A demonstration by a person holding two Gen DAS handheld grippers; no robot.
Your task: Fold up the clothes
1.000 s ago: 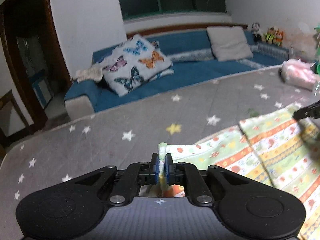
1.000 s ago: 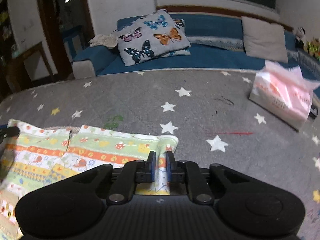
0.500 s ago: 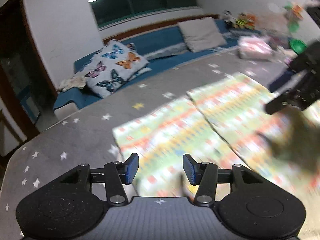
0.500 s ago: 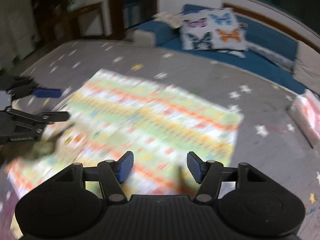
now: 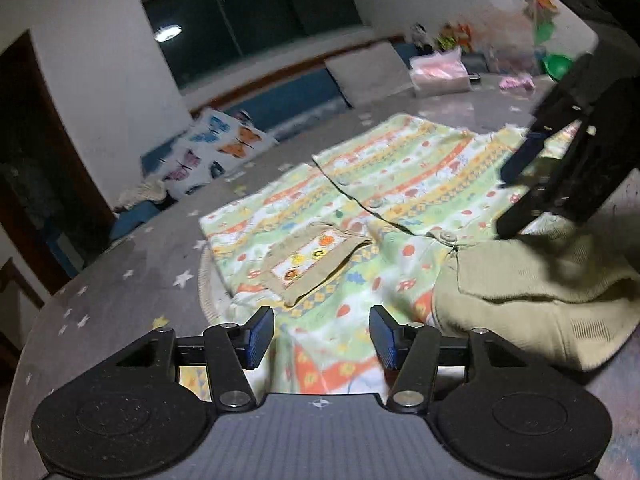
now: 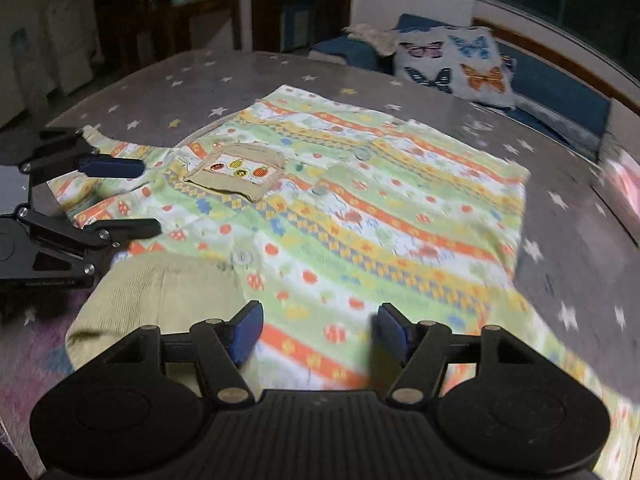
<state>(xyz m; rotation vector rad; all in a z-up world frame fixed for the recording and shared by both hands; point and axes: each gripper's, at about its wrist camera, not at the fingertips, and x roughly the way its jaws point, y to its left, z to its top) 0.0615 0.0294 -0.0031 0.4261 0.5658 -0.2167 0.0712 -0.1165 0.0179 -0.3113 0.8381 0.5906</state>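
A striped, patterned child's jacket (image 5: 360, 204) lies spread flat, front up, on the grey star-print surface (image 5: 132, 280). It has a beige chest pocket (image 5: 316, 260), buttons and a beige hood (image 5: 532, 292); it also shows in the right wrist view (image 6: 380, 220). My left gripper (image 5: 322, 338) is open and empty above the near left part of the jacket, and shows in the right wrist view (image 6: 120, 200). My right gripper (image 6: 318, 332) is open and empty above the jacket beside the hood (image 6: 160, 292), and shows in the left wrist view (image 5: 520, 184).
A blue sofa (image 6: 560, 92) with a butterfly cushion (image 6: 456, 64) and a grey cushion (image 5: 368, 76) runs along the far side. A pink plastic packet (image 5: 440, 74) lies on the surface beyond the jacket. Toys (image 5: 552, 60) crowd the far right corner.
Both grippers let go of the jacket's far hem corners, opened, and pulled back and up toward the hood end. The jacket now lies spread flat.
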